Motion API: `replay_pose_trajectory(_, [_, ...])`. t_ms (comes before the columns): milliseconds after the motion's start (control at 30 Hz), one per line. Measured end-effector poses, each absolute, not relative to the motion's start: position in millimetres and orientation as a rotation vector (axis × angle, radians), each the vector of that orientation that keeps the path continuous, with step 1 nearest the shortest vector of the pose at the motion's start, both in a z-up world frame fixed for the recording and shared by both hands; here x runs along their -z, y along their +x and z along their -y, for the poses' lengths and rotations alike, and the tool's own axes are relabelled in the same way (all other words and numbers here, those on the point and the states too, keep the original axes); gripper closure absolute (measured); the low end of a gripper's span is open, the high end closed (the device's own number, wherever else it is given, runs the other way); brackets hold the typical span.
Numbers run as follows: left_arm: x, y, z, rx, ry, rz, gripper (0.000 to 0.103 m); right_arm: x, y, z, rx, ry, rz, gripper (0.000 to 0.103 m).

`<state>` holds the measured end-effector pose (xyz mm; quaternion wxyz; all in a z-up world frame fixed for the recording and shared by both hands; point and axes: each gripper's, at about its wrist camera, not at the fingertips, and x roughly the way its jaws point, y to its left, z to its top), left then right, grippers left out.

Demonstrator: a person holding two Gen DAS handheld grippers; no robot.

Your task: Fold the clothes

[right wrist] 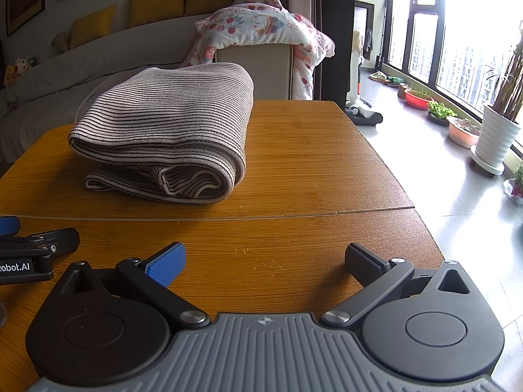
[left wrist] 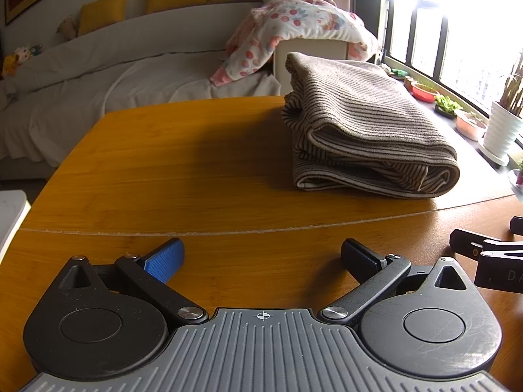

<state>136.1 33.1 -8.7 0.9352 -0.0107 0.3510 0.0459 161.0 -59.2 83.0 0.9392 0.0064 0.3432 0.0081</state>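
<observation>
A brown striped garment [left wrist: 362,124] lies folded in a thick bundle on the wooden table [left wrist: 196,170], ahead and to the right in the left wrist view. In the right wrist view the garment [right wrist: 170,130] lies ahead and to the left on the table [right wrist: 310,163]. My left gripper [left wrist: 261,254] is open and empty, low over the table's near part, well short of the garment. My right gripper [right wrist: 264,258] is open and empty, also short of it. Each gripper shows at the other view's edge: the right gripper [left wrist: 490,251] and the left gripper [right wrist: 36,248].
A white sofa [left wrist: 114,75] with yellow cushions stands behind the table. A floral quilt [right wrist: 261,26] hangs over a chair back at the table's far edge. Potted plants [right wrist: 497,130] and basins line the window on the right. The table's right edge [right wrist: 402,170] drops to the floor.
</observation>
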Motion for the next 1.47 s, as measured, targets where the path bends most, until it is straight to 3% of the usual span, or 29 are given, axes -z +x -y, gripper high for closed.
replay_pose_trajectory(1467, [7.4, 133.3, -33.0, -0.075, -0.027, -0.717, 0.000, -83.0, 166.2, 56.7, -0.020, 0.010, -0.700, 0.000])
